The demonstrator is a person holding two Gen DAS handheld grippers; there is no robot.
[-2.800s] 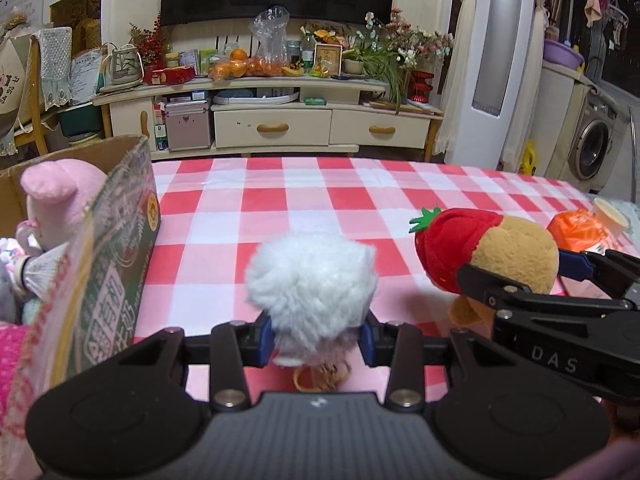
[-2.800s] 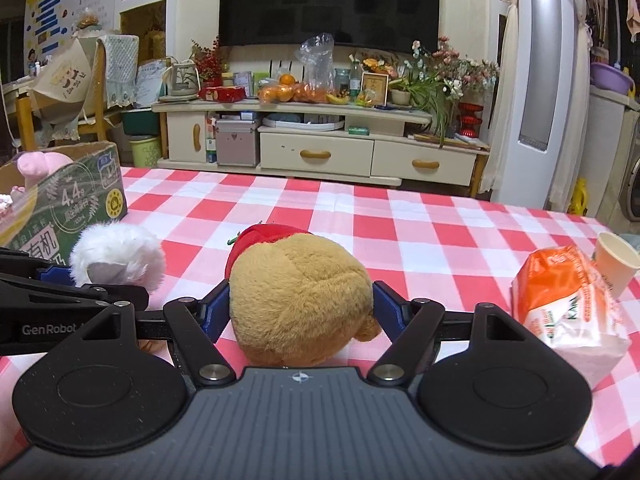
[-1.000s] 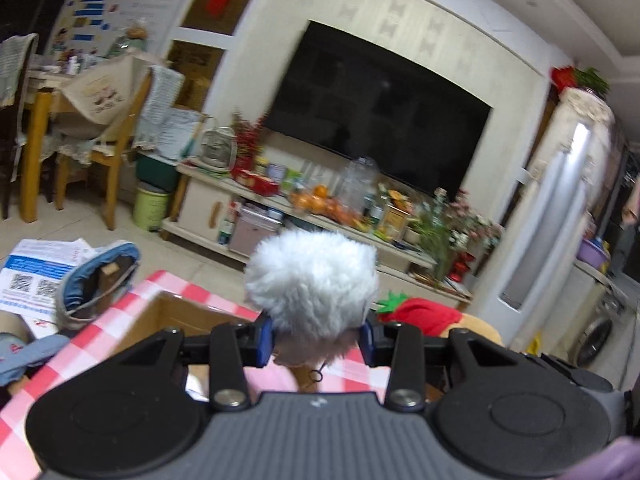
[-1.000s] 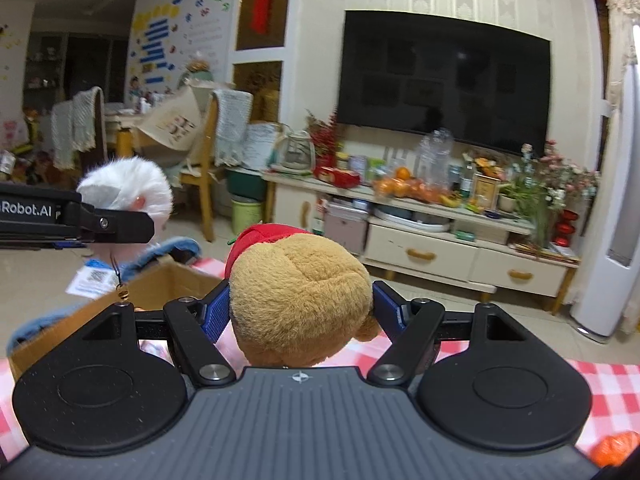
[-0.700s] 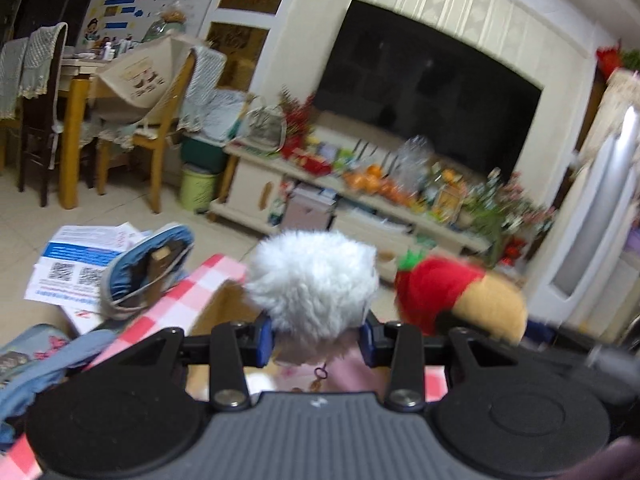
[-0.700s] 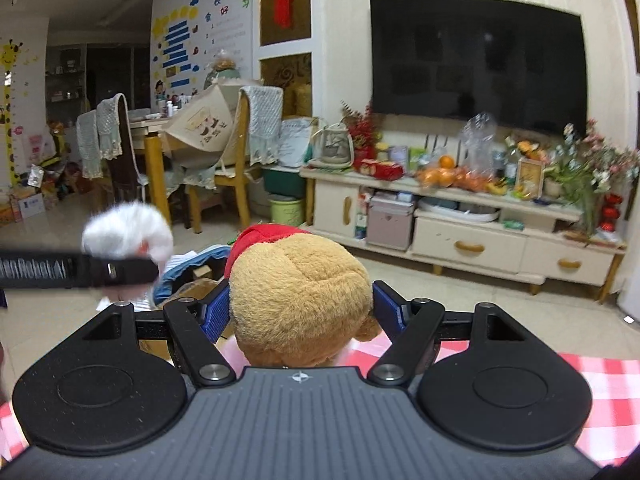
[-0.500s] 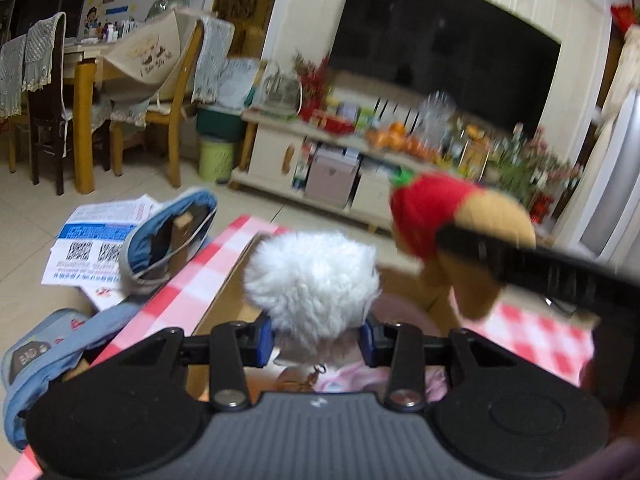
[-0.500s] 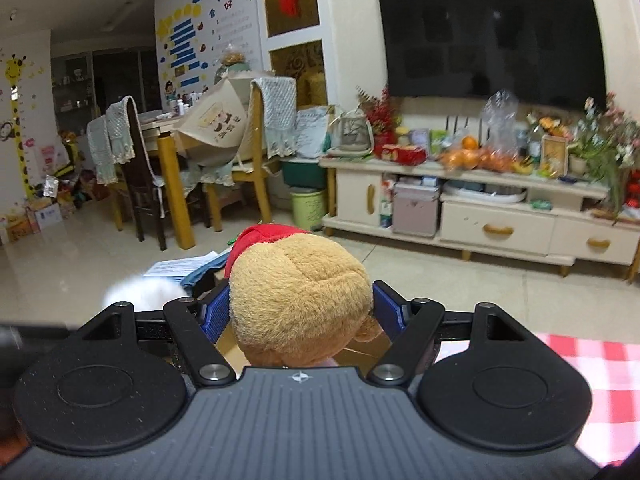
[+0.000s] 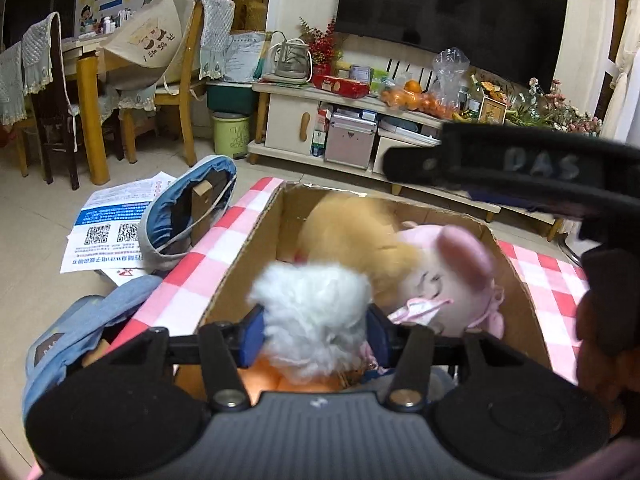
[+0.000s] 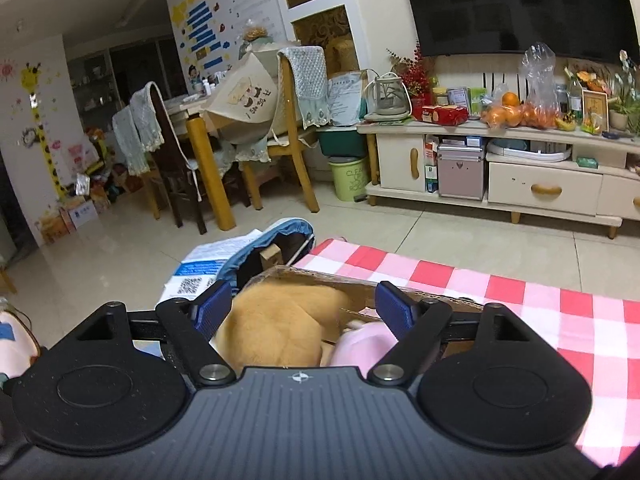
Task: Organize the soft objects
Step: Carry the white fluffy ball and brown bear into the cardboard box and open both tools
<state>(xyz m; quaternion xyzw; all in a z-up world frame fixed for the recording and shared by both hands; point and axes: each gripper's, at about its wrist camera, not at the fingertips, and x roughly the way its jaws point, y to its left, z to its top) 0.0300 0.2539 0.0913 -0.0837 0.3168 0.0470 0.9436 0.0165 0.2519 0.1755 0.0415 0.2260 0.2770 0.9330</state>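
Dropped from my right hand-held gripper [image 10: 304,310], now opening empty, the bear [image 10: 276,332] lies in the box [image 9: 256,240]; my left hand-held gripper [image 9: 314,334] is opening around the white fluffy toy [image 9: 312,312].

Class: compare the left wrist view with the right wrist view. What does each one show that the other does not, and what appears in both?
Only the left wrist view shows the fluffy white pompom between the opening jaws of the left gripper, and the right gripper's black body crossing above.

Only the right wrist view shows the right gripper, jaws opening and holding nothing, and the giraffe wall sticker.

Both show the open cardboard box, the tan plush toy inside it, the pink plush toy and the red-checked tablecloth.
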